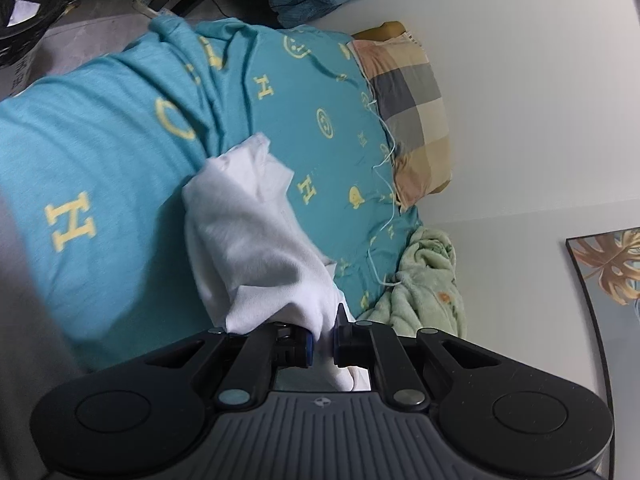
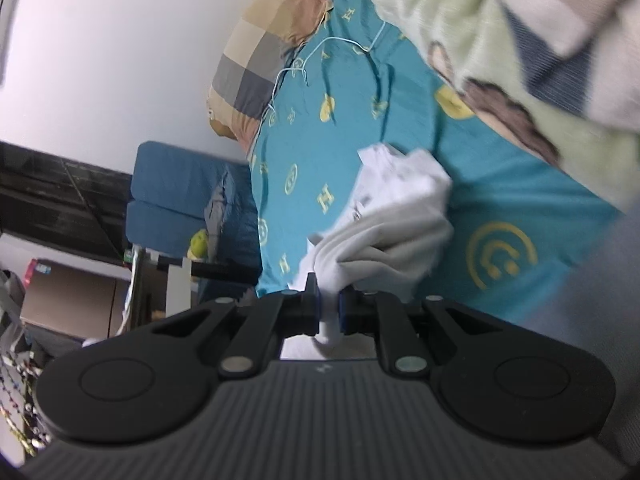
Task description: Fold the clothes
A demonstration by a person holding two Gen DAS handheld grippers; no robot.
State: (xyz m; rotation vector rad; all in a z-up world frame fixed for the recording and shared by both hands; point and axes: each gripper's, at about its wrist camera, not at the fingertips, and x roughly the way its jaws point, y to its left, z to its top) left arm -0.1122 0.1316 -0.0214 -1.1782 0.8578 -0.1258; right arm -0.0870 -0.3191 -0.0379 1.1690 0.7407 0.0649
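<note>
Both grippers, left (image 1: 323, 343) and right (image 2: 329, 313), pinched the crumpled white garment (image 1: 248, 232) above the teal bedsheet (image 1: 100, 152); folding looked barely begun.

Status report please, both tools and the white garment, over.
Left tool shut on white garment. Right tool shut on it too. Garment bunched, lifted over teal bedsheet. Green blanket close by.

Bare teal bedsheet (image 1: 100, 152) offers room; checked pillow (image 1: 408, 120) and, apparently, green blanket (image 1: 428, 280) crowd its edge.

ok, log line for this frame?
left claw: shut on shirt | right claw: shut on shirt | shirt: bunched over bed
</note>
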